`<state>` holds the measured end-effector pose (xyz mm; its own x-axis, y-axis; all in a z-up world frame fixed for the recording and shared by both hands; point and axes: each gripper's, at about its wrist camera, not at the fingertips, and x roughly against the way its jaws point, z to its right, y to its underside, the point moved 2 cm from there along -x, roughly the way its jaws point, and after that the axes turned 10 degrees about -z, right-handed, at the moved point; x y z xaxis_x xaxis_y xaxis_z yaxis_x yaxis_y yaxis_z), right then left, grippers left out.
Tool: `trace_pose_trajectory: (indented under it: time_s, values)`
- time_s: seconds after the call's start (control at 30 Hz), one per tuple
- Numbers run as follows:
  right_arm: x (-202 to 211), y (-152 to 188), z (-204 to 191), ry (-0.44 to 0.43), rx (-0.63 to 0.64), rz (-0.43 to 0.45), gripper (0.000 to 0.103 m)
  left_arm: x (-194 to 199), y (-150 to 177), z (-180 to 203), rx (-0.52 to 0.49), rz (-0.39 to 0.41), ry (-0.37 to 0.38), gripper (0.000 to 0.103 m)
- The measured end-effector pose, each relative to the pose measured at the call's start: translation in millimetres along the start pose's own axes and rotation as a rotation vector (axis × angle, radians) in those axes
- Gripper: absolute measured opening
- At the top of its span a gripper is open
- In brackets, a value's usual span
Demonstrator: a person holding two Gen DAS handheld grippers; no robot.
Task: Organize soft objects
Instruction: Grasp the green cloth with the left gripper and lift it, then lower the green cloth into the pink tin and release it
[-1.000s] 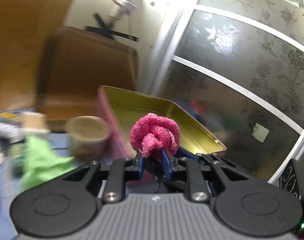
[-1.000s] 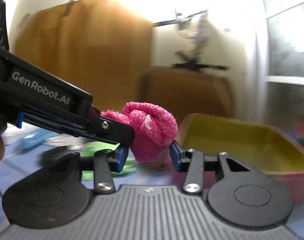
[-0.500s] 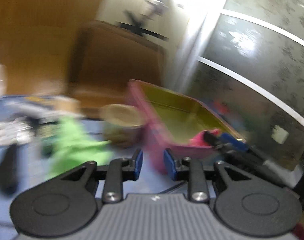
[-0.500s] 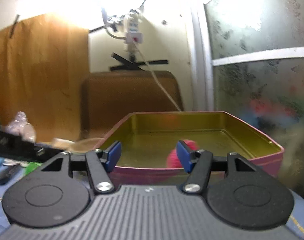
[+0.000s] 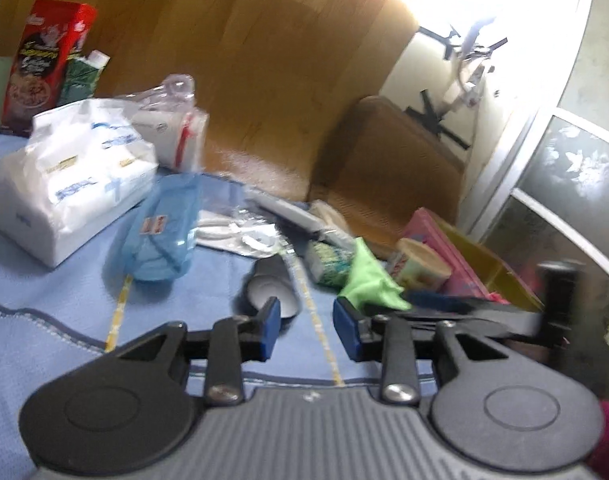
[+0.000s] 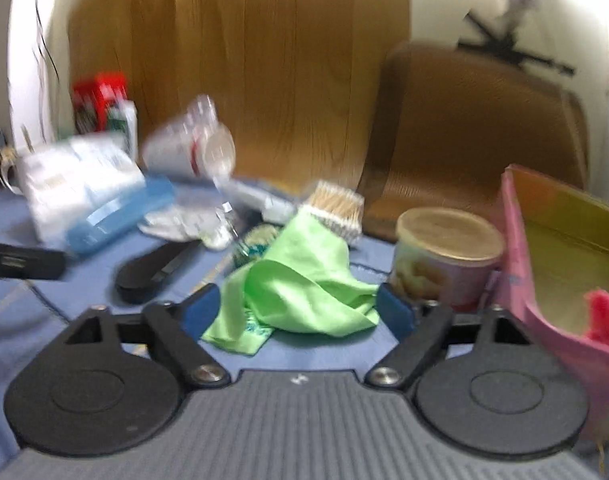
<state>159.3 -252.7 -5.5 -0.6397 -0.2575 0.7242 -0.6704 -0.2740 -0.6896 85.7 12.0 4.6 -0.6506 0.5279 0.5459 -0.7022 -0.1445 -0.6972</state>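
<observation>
Blue cloth covers the table, with a wooden wall behind it. On this cloth the green cloth lies crumpled between the two fingers of the right gripper, whose jaws are opening wide; the pads do not press on it. At the right edge stands the pink tin box, and the pink fluffy ball lies inside it, beside a round can. The left gripper hovers over bare cloth; its jaws are opening, a little apart, with nothing between them.
</observation>
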Motion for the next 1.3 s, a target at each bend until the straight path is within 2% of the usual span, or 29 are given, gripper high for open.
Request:
trace_pose_trajectory:
  time_s: [0.03, 0.07, 0.13, 0.17, 0.2, 0.43, 0.53, 0.63, 0.77, 0.97, 1.1, 1.2, 1.3]
  values:
    - [-9.9, -2.3, 1.5, -0.015, -0.003, -0.033, 0.090, -0.9, -0.4, 2.8, -0.001, -0.002, 0.020, 0.042]
    - [-18.3, -4.7, 4.4, -0.046, -0.012, -0.064, 0.085, -2.2, -0.3, 5.3, -0.001, -0.006, 0.036, 0.044]
    - [-10.6, 3.4, 1.7, -0.091, 0.001, -0.043, 0.054, -5.5, 0.4, 10.2, -0.006, -0.023, 0.077, 0.045]
    - [-7.3, 5.5, 0.6, -0.117, 0.007, -0.051, 0.011, -7.6, 1.7, 11.0, -0.009, -0.036, 0.094, 0.045]
    - [0.1, 10.8, -1.5, -0.126, -0.011, -0.048, 0.009, -11.6, 1.3, 13.7, -0.009, -0.052, 0.107, 0.045]
    - [62.1, 67.8, -15.5, -0.154, -0.024, 0.028, 0.009, -57.8, 10.7, 48.6, -0.037, -0.246, 0.208, 0.046]
    - [75.9, 79.8, -17.2, -0.159, -0.024, 0.063, 0.009, -75.5, 16.6, 70.6, -0.092, -0.299, 0.236, 0.039]
    - [85.5, 79.4, -13.2, -0.071, -0.002, 0.124, 0.009, -79.8, 11.1, 94.6, -0.147, -0.278, 0.248, 0.030]
    - [105.0, 75.7, 7.7, 0.008, -0.042, 0.220, 0.009, -85.5, -6.9, 133.5, -0.213, -0.254, 0.302, 0.030]
    - [131.7, 68.2, 54.4, 0.191, -0.085, 0.345, 0.009, -114.4, -26.3, 209.6, -0.352, -0.226, 0.331, 0.030]
    - [124.8, 58.2, 91.7, 0.239, -0.139, 0.347, 0.009, -145.5, -33.8, 234.2, -0.365, -0.228, 0.306, 0.030]
    - [109.0, 51.2, 111.7, 0.224, -0.162, 0.301, 0.010, -167.0, -36.5, 235.0, -0.344, -0.253, 0.264, 0.030]
    - [98.3, 48.5, 129.8, 0.179, -0.189, 0.239, 0.013, -181.7, -36.6, 233.1, -0.323, -0.276, 0.199, 0.037]
